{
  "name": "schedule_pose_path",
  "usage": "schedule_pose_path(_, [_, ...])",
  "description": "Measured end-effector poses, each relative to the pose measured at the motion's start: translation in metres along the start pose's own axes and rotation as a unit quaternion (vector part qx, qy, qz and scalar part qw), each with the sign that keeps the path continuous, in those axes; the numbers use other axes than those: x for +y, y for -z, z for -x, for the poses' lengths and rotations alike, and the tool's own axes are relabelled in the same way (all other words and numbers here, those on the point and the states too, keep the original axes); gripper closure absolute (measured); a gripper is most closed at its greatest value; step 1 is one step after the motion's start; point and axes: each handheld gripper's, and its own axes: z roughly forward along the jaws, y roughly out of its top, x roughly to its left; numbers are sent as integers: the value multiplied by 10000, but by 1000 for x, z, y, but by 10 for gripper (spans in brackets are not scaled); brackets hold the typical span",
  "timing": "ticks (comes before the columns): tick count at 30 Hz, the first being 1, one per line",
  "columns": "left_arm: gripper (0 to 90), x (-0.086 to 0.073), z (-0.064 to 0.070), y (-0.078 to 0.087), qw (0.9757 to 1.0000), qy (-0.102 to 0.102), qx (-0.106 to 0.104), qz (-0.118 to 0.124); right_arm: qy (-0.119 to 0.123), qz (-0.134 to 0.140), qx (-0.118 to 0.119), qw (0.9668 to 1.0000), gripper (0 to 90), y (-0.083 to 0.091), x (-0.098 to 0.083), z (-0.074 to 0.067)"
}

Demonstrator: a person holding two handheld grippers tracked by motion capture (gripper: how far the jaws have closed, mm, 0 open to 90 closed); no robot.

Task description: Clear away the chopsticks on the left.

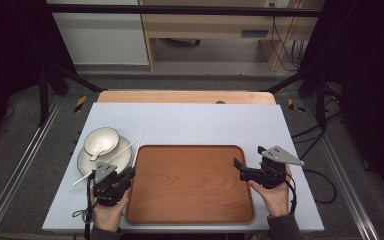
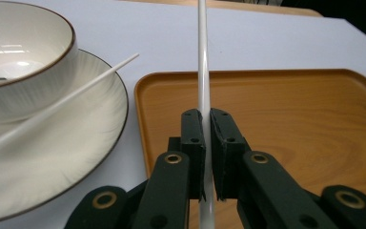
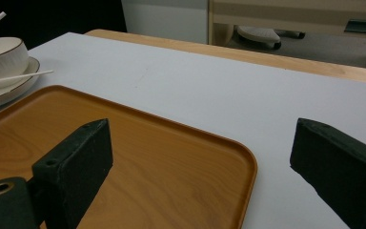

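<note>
Two grippers are at work over the white table top (image 1: 190, 120), one in each of the person's hands. The left gripper (image 2: 207, 143) sits by the table's near-left corner, its black jaws pinched tight on one thin white chopstick (image 2: 202, 57), which runs up between the pads and slants away over the left rim of the tray. The second white chopstick (image 2: 62, 102) lies loose — propped across the plate's rim beside the bowl, its tip pointing toward the tray.

One rounded-corner wooden tray (image 1: 190, 182) of orange-brown grain takes up the near middle of the table, nothing on it. To its left, close to the table's left edge, stands one round cream plate with a dark rim (image 1: 87, 161) and, on it, one cream bowl with the same dark rim (image 1: 101, 140). Something pale and spoon-like seems to rest inside the bowl, though it is too small to be sure.

The right gripper (image 1: 250, 171) hovers at the tray's right rim — jaws spread wide, nothing between them.
</note>
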Motion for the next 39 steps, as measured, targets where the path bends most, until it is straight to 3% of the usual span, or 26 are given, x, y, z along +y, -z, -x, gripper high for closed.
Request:
schedule_pose_path(6, [846,-13,8,-10,9996,269,22,-20,13,-29,12,10000,71,-1,-1,-1])
schedule_pose_path(13, [846,-23,9,-20,9988,446,143,-158,25,-62,22,10000,71,-3,-1,-1])
schedule_pose_path(16, [845,-25,8,-23,9987,439,205,-175,28,-69,25,10000,71,-3,-1,-2])
schedule_pose_path(25, [845,-34,4,-39,9966,542,366,-509,42,-102,35,9999,70,-5,-2,-2])
schedule_pose_path(30, [844,-38,5,-46,9951,486,455,-728,69,-138,36,9999,69,-6,-3,-3])
schedule_pose_path(39, [839,-39,5,-48,9939,487,553,-818,85,-145,48,9998,69,-7,-3,-4])
